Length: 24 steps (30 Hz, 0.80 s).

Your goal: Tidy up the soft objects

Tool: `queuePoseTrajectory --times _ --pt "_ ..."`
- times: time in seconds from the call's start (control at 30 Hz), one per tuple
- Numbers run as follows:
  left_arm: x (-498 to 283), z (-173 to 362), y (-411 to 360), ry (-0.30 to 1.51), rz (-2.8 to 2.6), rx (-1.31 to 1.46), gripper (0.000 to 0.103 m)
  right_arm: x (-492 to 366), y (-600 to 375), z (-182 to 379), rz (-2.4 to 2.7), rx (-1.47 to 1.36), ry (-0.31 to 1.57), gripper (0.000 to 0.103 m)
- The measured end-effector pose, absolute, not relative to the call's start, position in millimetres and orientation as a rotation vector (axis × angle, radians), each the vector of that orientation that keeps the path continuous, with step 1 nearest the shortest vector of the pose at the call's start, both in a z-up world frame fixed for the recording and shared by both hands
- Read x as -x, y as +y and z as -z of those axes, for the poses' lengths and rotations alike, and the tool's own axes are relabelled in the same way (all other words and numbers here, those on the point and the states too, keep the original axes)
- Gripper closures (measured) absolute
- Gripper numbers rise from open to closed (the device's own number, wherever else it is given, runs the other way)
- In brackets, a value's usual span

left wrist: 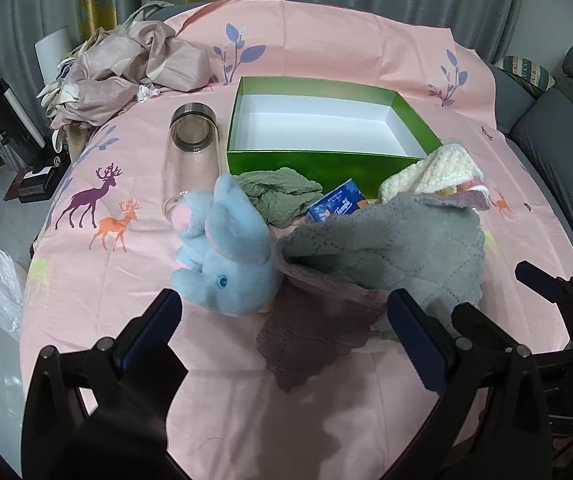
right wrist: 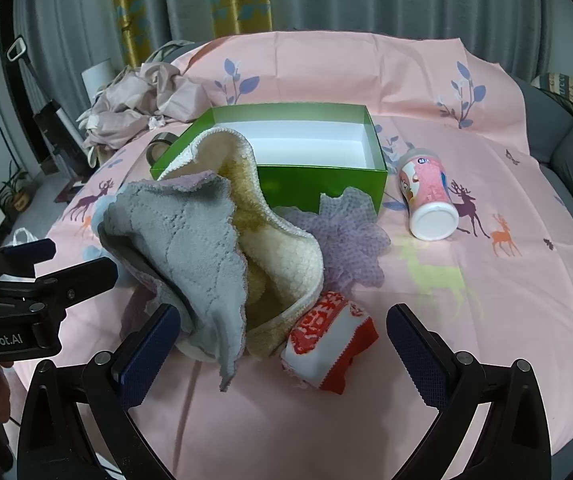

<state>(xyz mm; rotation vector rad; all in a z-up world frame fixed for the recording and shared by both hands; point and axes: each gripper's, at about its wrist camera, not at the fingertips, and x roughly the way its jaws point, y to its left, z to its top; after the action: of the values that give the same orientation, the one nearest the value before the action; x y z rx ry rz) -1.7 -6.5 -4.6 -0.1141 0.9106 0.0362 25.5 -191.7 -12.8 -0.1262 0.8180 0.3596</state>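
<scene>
We note the left gripper (left wrist: 282, 312) with jaws spread wide and nothing between them. It sits low over the pink sheet (left wrist: 246, 420), and the blue plush toy (left wrist: 226, 256) lies just ahead of its left finger. The grey cloth (left wrist: 398, 248) lies ahead of its right finger, partly over a mauve cloth (left wrist: 310, 344).

The right gripper (right wrist: 282, 336) is likewise wide open and grips nothing. Between and just beyond its fingers we see the red-and-white sock bundle (right wrist: 326, 340) on the sheet. The grey cloth (right wrist: 190, 240) hangs down near its left finger; whether they touch we cannot tell. A cream fleece piece (right wrist: 282, 256) rises behind the grey cloth, touching it. A lilac mesh puff (right wrist: 350, 236) sits just behind the fleece.

Further out, the green box (left wrist: 326, 162) stands open with a white interior holding nothing. A green cloth (left wrist: 282, 192) and a blue tissue pack (left wrist: 338, 204) lie near its front wall. A clear glass bottle (left wrist: 192, 156) lies on its side left of the box. A pink printed cup (right wrist: 428, 196) lies tipped over right of the box. A crumpled beige fabric heap (left wrist: 126, 68) sits at the far left.
</scene>
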Motion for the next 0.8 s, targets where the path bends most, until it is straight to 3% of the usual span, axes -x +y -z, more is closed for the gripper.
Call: queuePoseTrajectory --times 0.8 --pt "3.2 5.8 -6.1 0.909 -0.023 0.126 0.001 -24.7 -191.3 12.1 -0.362 0.125 0.815 0.0"
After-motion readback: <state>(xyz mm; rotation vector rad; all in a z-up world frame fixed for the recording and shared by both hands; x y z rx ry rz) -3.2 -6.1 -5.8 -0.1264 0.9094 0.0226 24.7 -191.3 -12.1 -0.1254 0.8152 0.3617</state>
